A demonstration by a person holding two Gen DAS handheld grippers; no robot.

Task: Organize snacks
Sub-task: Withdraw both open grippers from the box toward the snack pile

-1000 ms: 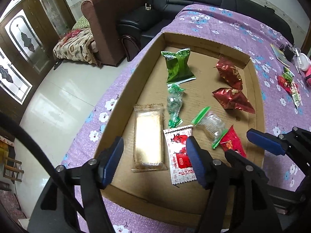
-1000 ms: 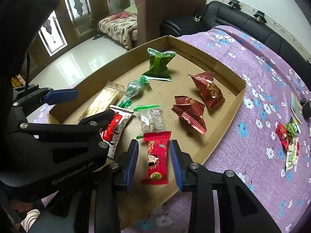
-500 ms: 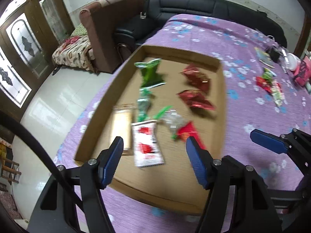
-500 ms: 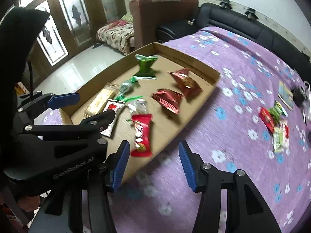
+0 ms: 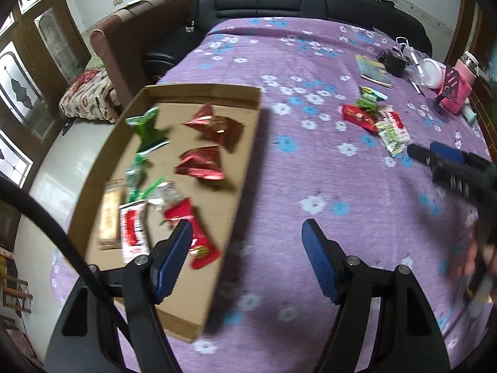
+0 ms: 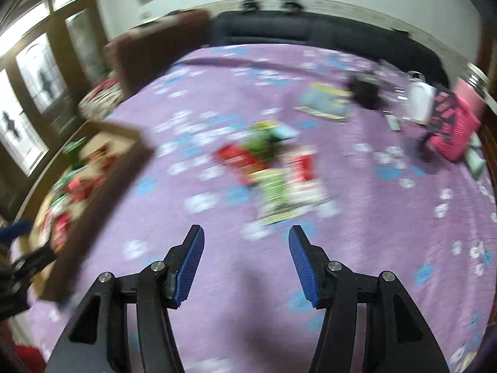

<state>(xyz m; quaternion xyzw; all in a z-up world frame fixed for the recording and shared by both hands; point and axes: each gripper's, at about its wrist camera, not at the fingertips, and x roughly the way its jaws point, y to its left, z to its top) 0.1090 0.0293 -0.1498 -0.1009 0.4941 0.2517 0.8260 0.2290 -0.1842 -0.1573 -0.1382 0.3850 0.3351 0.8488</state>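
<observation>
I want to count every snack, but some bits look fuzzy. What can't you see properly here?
- Right wrist view: the loose pile of red and green snack packets on the purple flowered cloth is motion-blurred, so no count.
- Right wrist view: the brown cardboard tray is smeared and cut by the left edge.
- Left wrist view: the left hand-held gripper covers the red wrapper's lower end.

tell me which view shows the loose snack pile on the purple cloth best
The left wrist view: the loose snack pile is sharp there, its red and green wrappers distinct. The right wrist view has the pile closer, ahead of the fingers, but motion blur smears the packets together.
</observation>
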